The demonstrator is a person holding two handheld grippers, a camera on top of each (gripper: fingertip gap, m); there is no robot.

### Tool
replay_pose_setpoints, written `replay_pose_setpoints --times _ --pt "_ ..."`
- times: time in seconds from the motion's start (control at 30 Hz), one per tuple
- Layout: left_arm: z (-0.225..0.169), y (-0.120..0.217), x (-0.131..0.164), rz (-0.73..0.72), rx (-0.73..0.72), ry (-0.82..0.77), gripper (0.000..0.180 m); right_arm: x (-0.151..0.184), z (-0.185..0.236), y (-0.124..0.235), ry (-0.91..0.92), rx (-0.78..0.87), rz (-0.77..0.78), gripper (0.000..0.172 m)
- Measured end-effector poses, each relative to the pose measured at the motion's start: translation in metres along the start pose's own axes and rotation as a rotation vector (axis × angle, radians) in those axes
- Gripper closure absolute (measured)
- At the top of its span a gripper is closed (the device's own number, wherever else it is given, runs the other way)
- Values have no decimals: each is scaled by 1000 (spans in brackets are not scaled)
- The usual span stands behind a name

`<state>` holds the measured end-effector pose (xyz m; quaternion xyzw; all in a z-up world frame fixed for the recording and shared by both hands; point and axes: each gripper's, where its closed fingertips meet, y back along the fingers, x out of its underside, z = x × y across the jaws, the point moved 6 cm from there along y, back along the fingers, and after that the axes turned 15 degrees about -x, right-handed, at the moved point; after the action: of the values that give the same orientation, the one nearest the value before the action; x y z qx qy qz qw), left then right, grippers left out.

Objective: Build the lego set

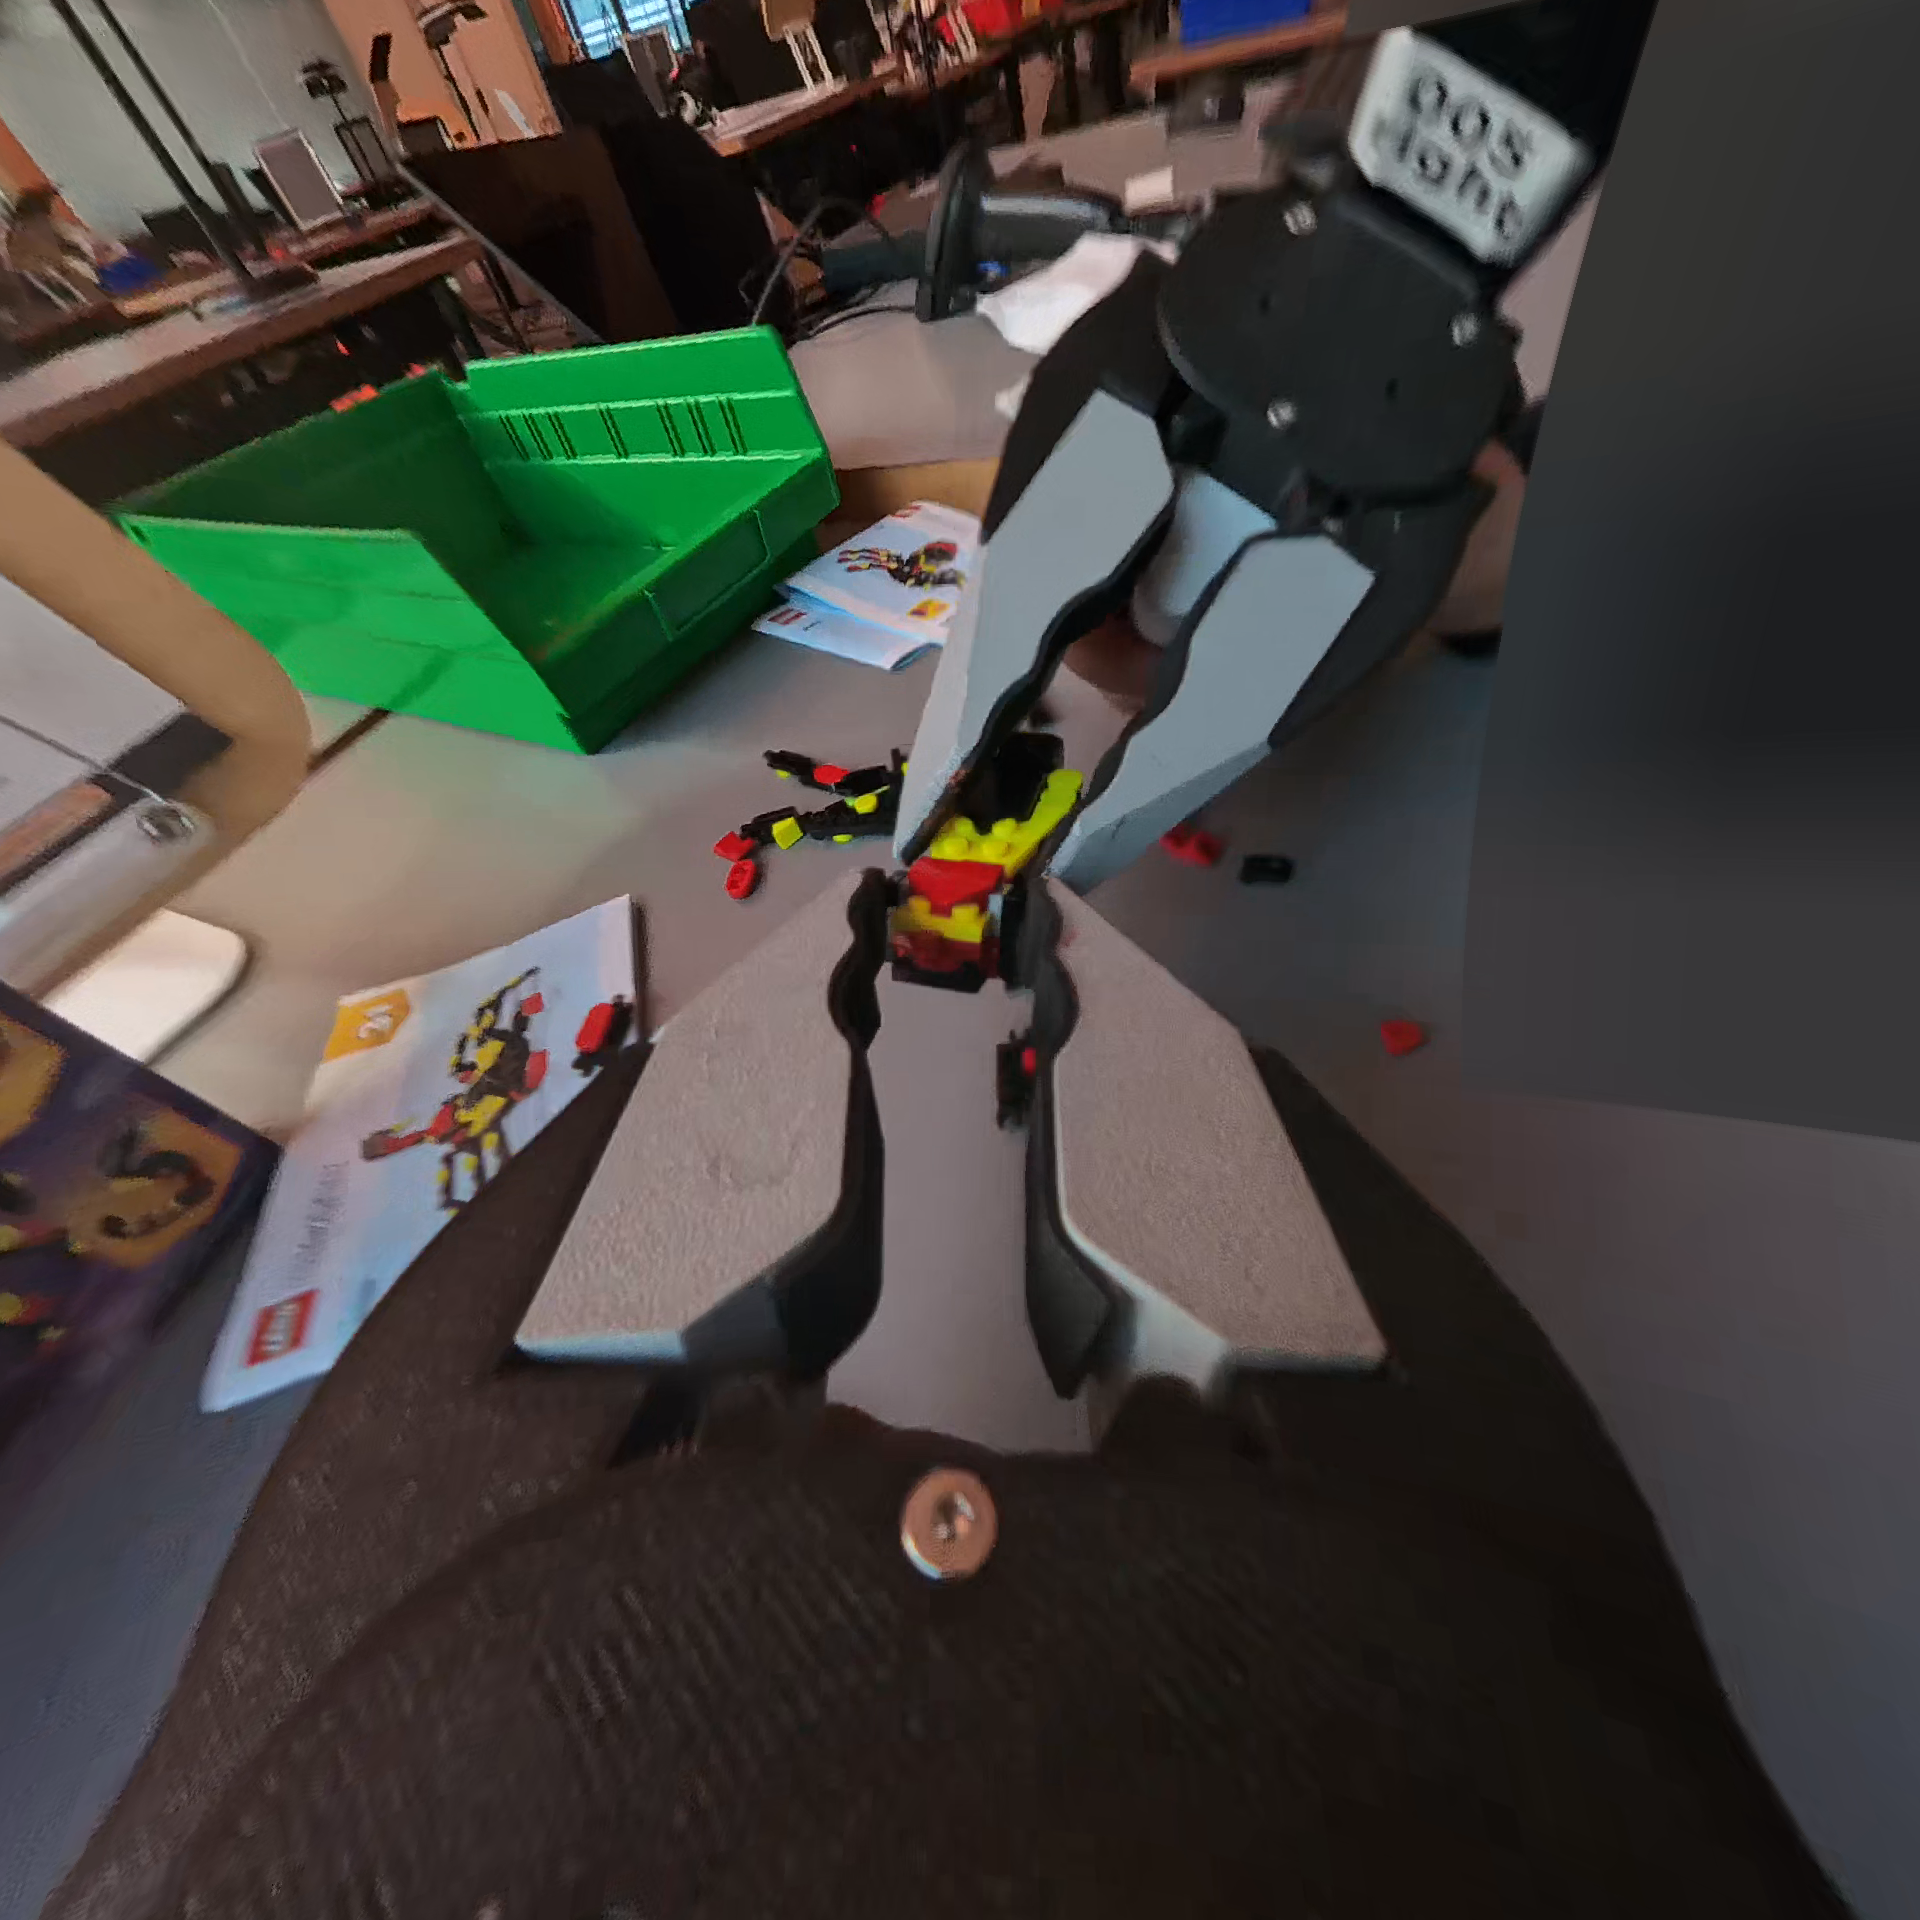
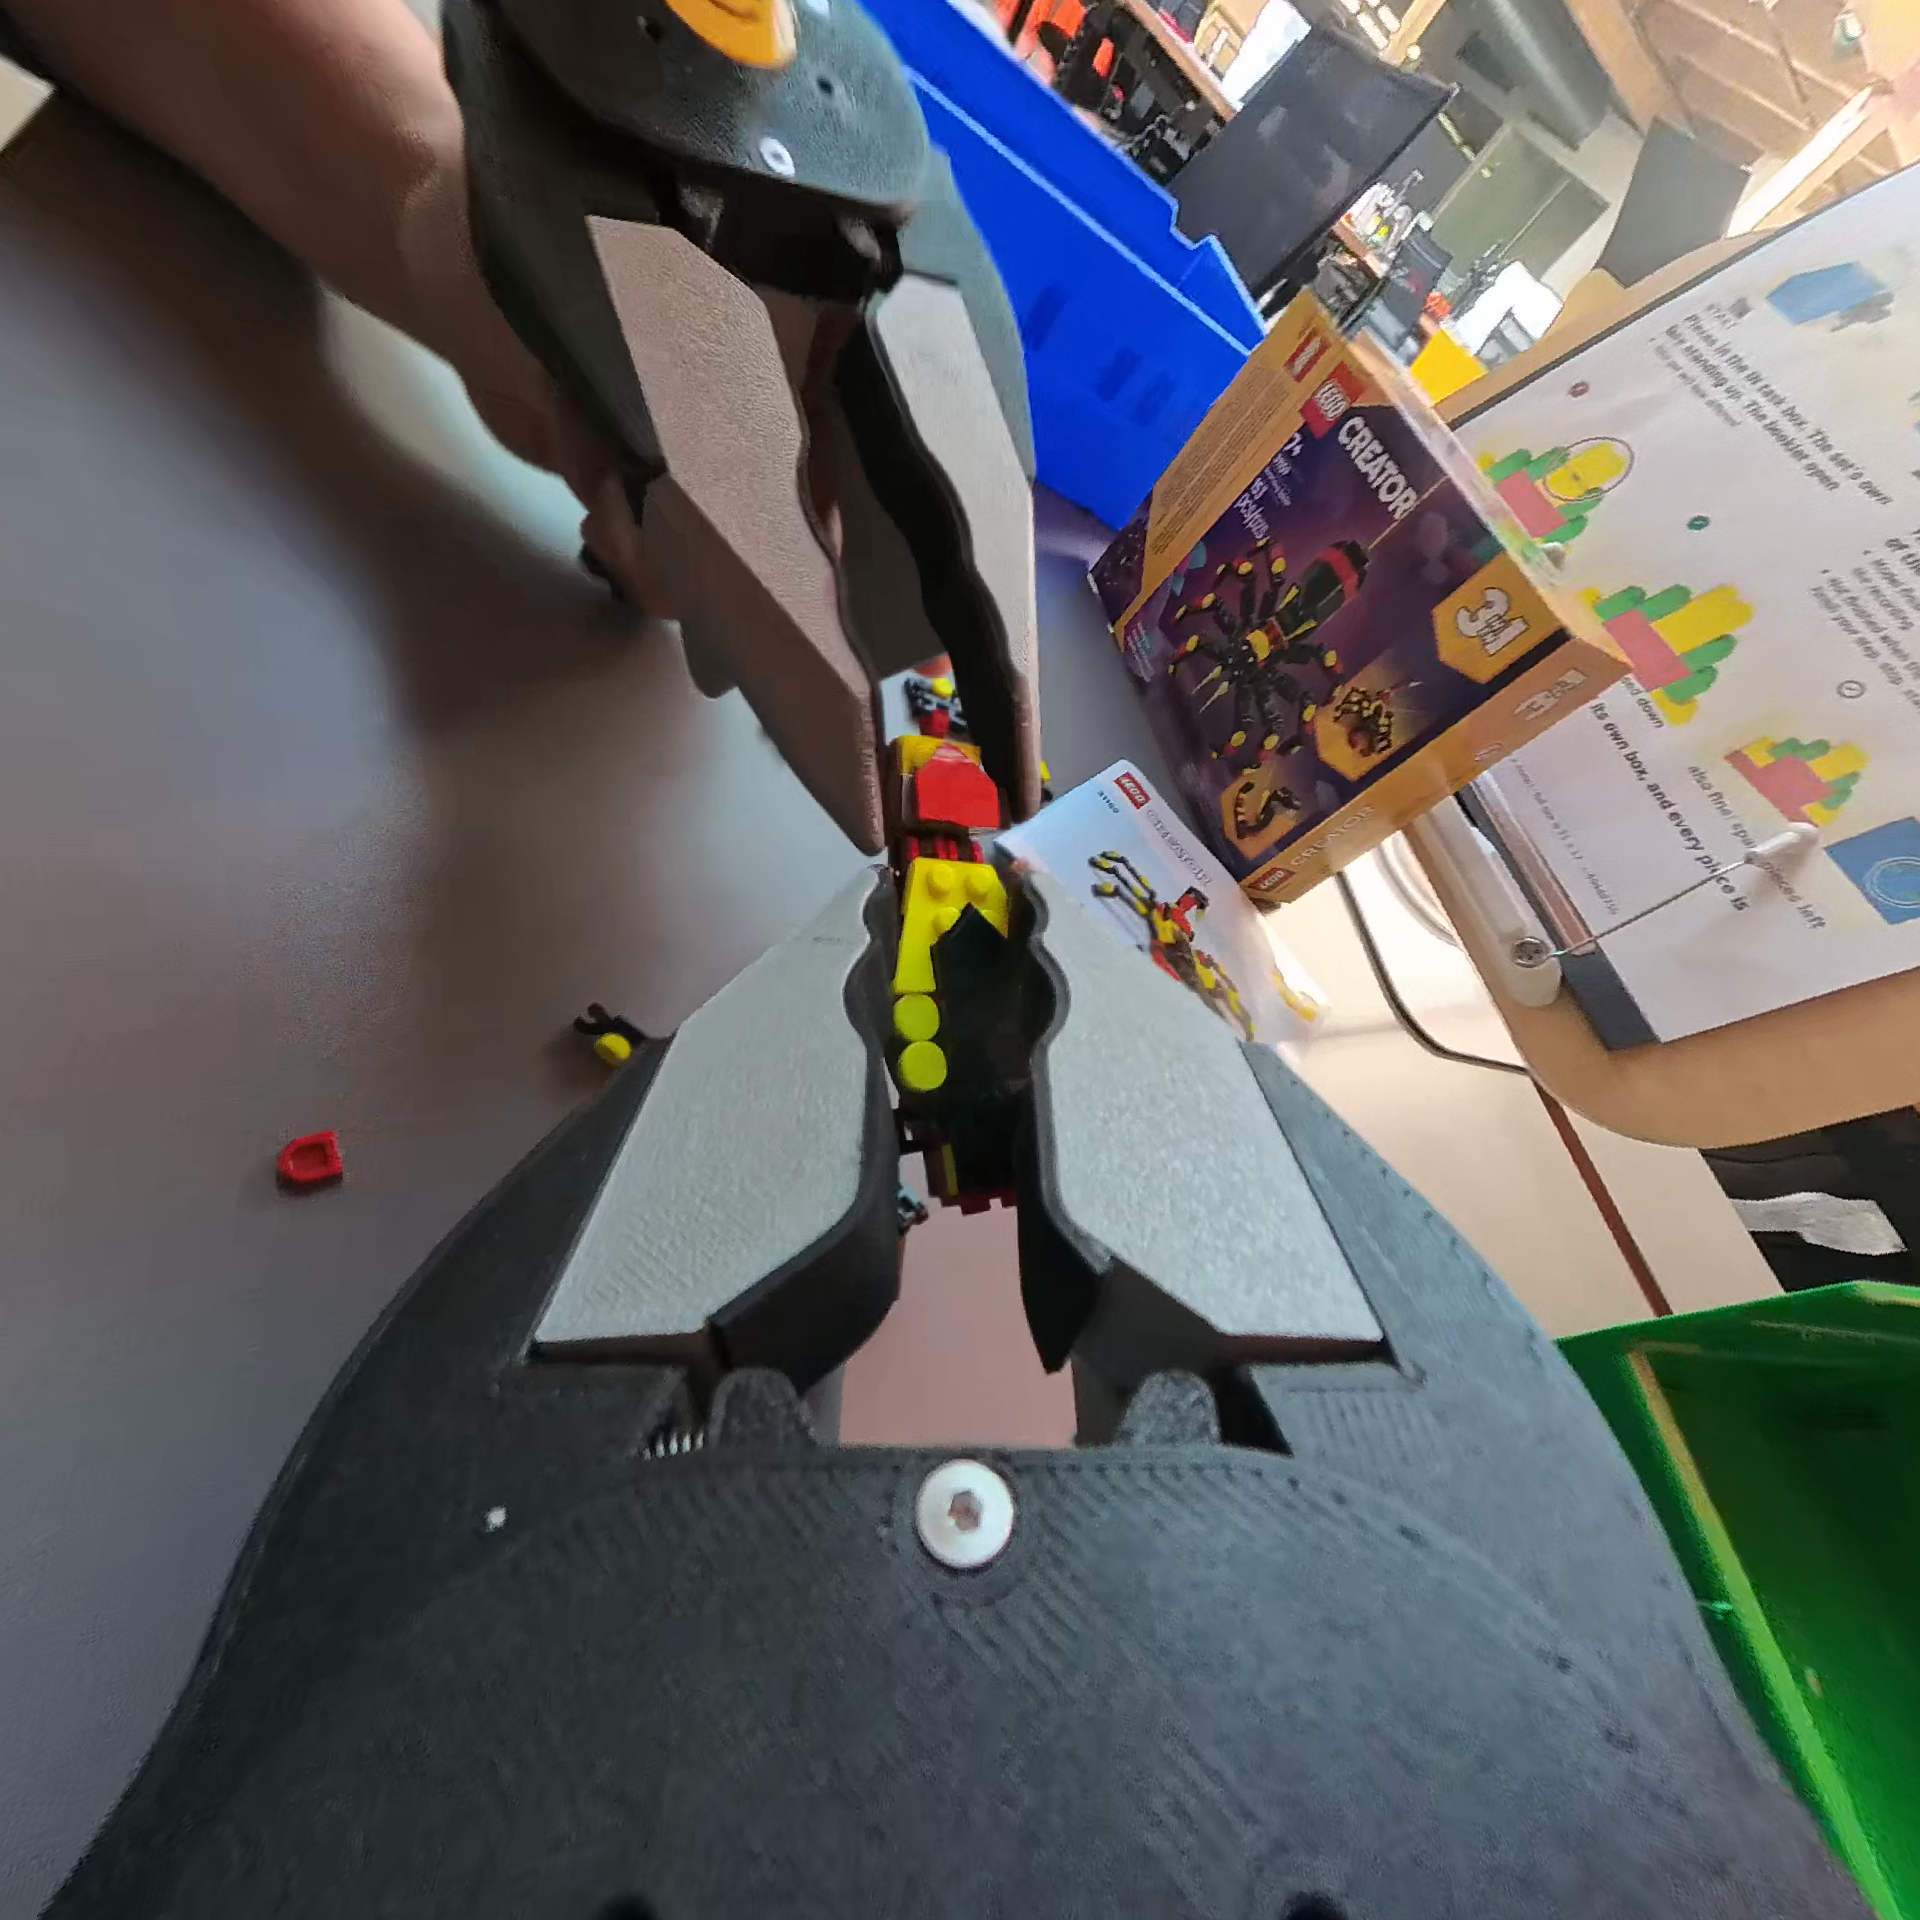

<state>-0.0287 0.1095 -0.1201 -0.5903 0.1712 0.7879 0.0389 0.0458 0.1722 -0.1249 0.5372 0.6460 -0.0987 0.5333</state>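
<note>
Left gripper (image 1: 951, 914) is closed on the red-and-yellow end of a brick model (image 1: 951, 925); right gripper (image 2: 951, 935) is clamped on its yellow-and-black end (image 2: 951, 997). The model is held above the grey table (image 1: 468, 831). Loose leg pieces (image 1: 821, 805) lie beyond, a green bin (image 1: 499, 540) far left, a booklet (image 1: 436, 1122) near left.

Left gripper (image 1: 951, 914) and right gripper (image 2: 951, 987) point tip to tip above tabletop (image 1: 468, 831), fingers of each clamped on opposite ends of one red-yellow-black brick model (image 1: 961, 904); forearm behind left gripper.
</note>
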Motion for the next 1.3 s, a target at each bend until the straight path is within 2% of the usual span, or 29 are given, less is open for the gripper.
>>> replay_pose_setpoints --times 0.13,0.23,0.33,0.47,0.5,0.53,0.6,0.63,0.67,0.73,0.77,0.83,0.9,1.0,1.17,1.3 --pt "11 -3 0 11 128 275 156 -5 1 3 53 72 36 155" --pt "13 -2 0 31 161 325 156 -8 5 2 113 100 60 157" --pt "3 5 -7 6 72 79 156 -8 5 6 66 43 -11 156" --pt "1 5 -4 -2 48 -39 155 -4 4 5 -24 -28 -41 156" --pt "-1 6 -3 -5 -7 -171 156 -2 3 4 -48 -40 -36 156" --pt "-6 8 -1 -40 -81 -370 162 0 2 3 -85 -61 -41 156" --pt "-12 16 0 -124 -272 -749 180 16 -6 10 -159 -61 30 157" --pt "-8 19 4 -111 -302 -816 180 23 -14 20 -195 -29 3 158" --pt "-1 19 7 -85 -263 -718 180 22 -21 31 -247 -21 -69 158" --pt "11 11 10 9 -122 -389 180 15 -32 43 -271 25 -166 158" --pt "18 7 12 30 -111 -285 180 15 -34 43 -252 53 -143 158" --pt "25 0 21 76 -92 -195 180 16 -33 39 -222 71 -100 158" --pt "29 -3 26 102 -119 -206 180 19 -31 36 -213 64 -87 158" --pt "30 -6 24 73 -198 -259 169 20 -27 28 -207 43 -72 157" --pt "19 -12 20 45 -230 -332 147 17 -14 6 -203 -37 -49 156" --pt "9 -13 17 -7 -255 -411 141 13 -9 -4 -212 -45 -12 156"
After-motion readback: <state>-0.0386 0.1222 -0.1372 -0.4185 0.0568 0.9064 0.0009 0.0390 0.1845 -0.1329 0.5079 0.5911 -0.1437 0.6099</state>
